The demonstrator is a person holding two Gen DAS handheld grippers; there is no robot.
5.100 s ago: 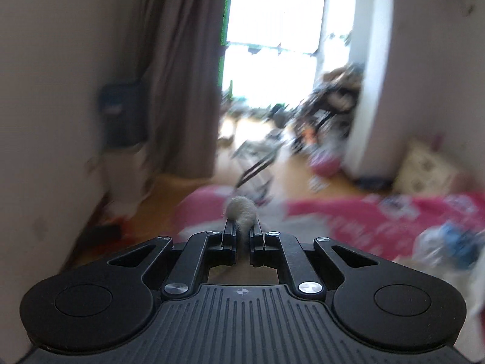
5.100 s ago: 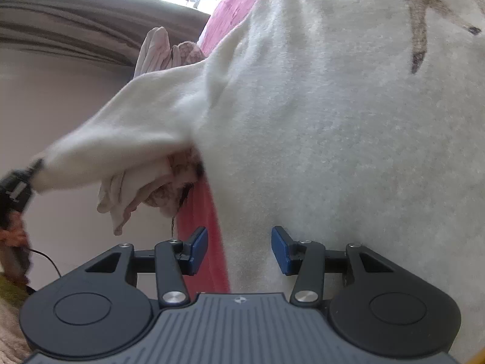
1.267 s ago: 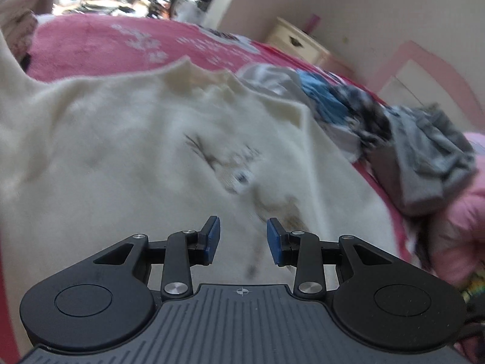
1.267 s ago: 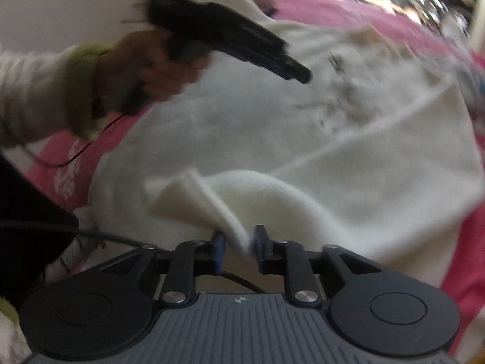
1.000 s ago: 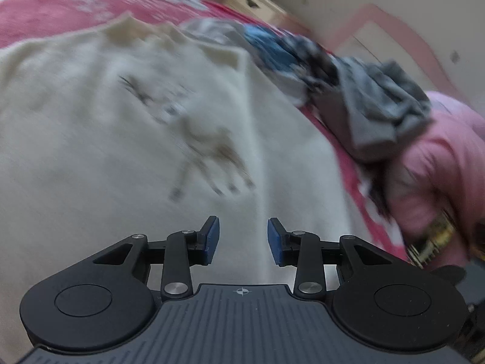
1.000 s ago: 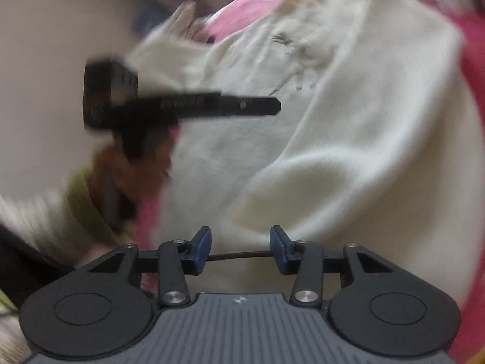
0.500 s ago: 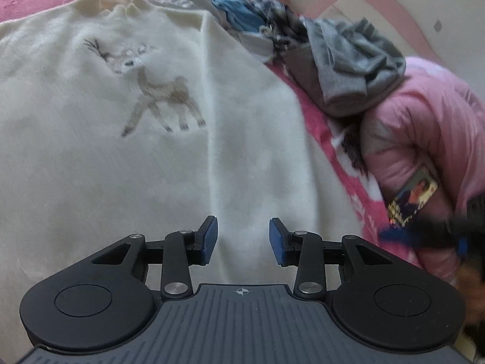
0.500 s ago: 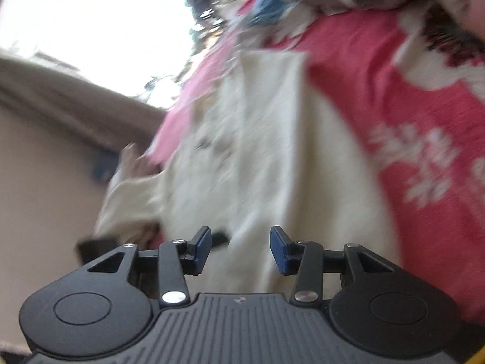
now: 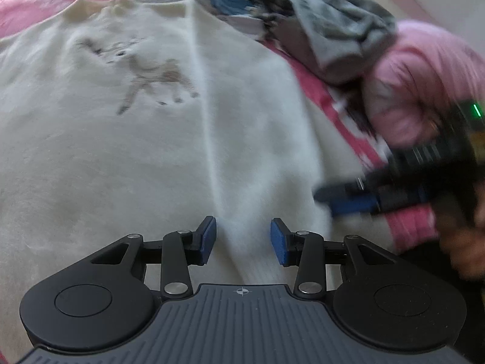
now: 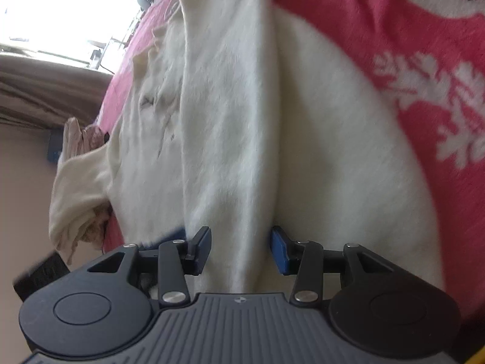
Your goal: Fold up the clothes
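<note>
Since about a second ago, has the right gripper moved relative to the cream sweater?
Yes. The right gripper now sits low at the cream sweater right hem edge in the left wrist view, where only fabric and the pink blanket showed before.

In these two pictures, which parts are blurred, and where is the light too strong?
Left wrist view: the right claw is smeared by motion and the sweater is soft. Right wrist view: the window is burnt white; the sweater is slightly blurred.
</note>
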